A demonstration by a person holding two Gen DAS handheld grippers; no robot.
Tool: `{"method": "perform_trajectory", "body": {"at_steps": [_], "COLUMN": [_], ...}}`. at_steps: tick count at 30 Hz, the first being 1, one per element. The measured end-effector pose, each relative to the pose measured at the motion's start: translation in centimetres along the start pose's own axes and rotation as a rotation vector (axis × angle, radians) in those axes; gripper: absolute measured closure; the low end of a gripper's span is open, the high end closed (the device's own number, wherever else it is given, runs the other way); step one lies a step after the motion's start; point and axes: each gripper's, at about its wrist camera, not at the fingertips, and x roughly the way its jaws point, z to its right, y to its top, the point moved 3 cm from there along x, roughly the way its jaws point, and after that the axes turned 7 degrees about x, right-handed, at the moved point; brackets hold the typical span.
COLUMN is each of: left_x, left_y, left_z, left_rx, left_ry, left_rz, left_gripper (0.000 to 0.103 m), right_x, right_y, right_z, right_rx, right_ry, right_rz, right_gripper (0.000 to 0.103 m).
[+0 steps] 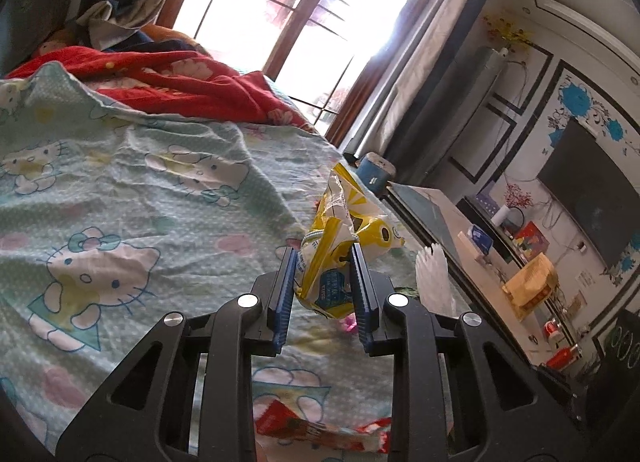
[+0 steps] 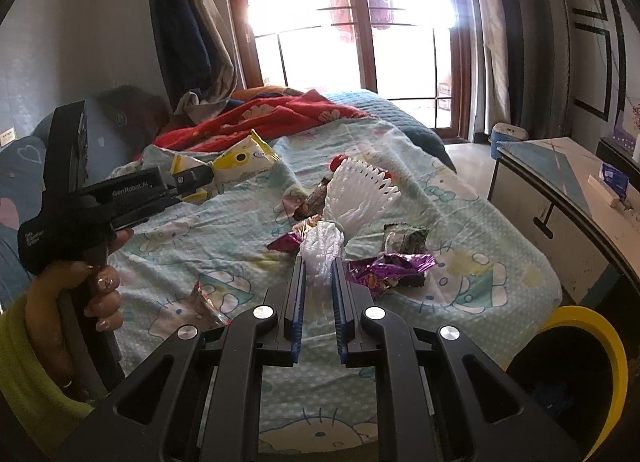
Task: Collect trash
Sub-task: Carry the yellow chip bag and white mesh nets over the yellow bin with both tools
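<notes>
My left gripper (image 1: 323,252) is shut on a yellow and white snack bag (image 1: 340,246) and holds it above the bed; the bag also shows in the right wrist view (image 2: 236,166), with the left gripper (image 2: 200,182) at the left. My right gripper (image 2: 319,262) is shut on a white foam fruit net (image 2: 352,202), lifted over the bed; the net also shows in the left wrist view (image 1: 434,278). Purple wrappers (image 2: 384,272), a green wrapper (image 2: 404,238), a brown wrapper (image 2: 314,200) and a red wrapper (image 1: 316,428) lie on the sheet.
The bed has a Hello Kitty sheet (image 2: 460,206) and a red blanket (image 2: 272,114) at the back. A yellow-rimmed black bin (image 2: 576,378) stands at the lower right. A cabinet (image 2: 560,198) is to the right of the bed. A window (image 2: 352,22) is behind.
</notes>
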Motion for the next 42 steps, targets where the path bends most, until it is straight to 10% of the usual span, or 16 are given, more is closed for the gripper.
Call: {"method": "perform_trajectory", "body": {"at_steps": [42], "left_x": [-1.7], "left_y": [-3.0], "left_z": [11.7], "left_rx": [0.25], "left_ry": [-0.194], "left_rz": [-0.02], "left_gripper": [0.083], "right_x": [-8.5], "right_y": [0.9], "right_z": [7.0], "right_rx": [0.094], "right_ry": [-0.149], "right_rz": [0.129], "right_gripper": [0.09]}}
